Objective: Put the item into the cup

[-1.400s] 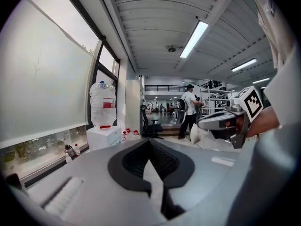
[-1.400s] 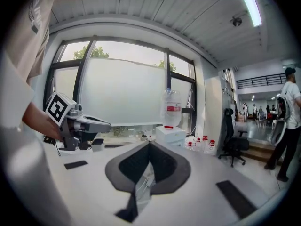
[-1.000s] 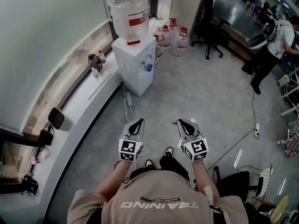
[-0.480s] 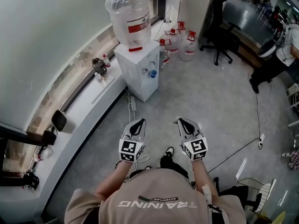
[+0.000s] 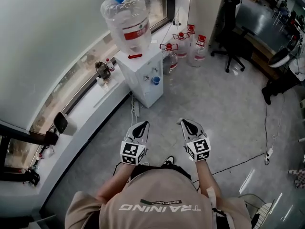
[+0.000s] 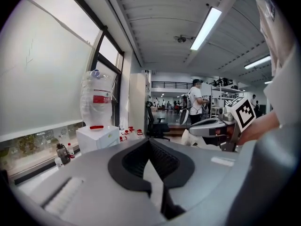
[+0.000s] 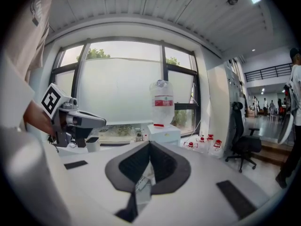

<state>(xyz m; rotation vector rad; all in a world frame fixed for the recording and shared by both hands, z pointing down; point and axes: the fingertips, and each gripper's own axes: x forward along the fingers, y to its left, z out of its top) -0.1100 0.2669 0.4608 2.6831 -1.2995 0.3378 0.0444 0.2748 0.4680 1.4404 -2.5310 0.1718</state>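
Closest in, my left tongs [image 5: 141, 124] sit out in front of my chest. Their own view shows the dark ribbed pads pressed together at the tips, with nothing between them. Only pale floor shows through the slot behind the tips.

Right beside them, level and a little apart, are my right tongs [image 5: 185, 123]. They too are closed tip to tip. Something small and pale shows in the slot behind the pads, and I cannot tell whether it is a held thing or just the floor beyond. Neither pair touches anything, and both hang over bare grey floor [image 5: 214, 104].

Ahead and to my left, a power strip [image 5: 136, 109] lies on the floor at the foot of the white water dispenser [image 5: 143, 75]. A big clear bottle [image 5: 126, 20] stands upended on top of it.

There's the cup [image 5: 156, 80], small and blue, on the dispenser's front face, well away from both tongs. I cannot pick out which thing is the item.

Left of the dispenser runs the window ledge [image 5: 90, 104], with a few small bottles [image 5: 102, 70] standing on it. Behind the dispenser are red-capped spare water bottles [image 5: 183, 44]. Farther still, a black office chair [image 5: 233, 37].
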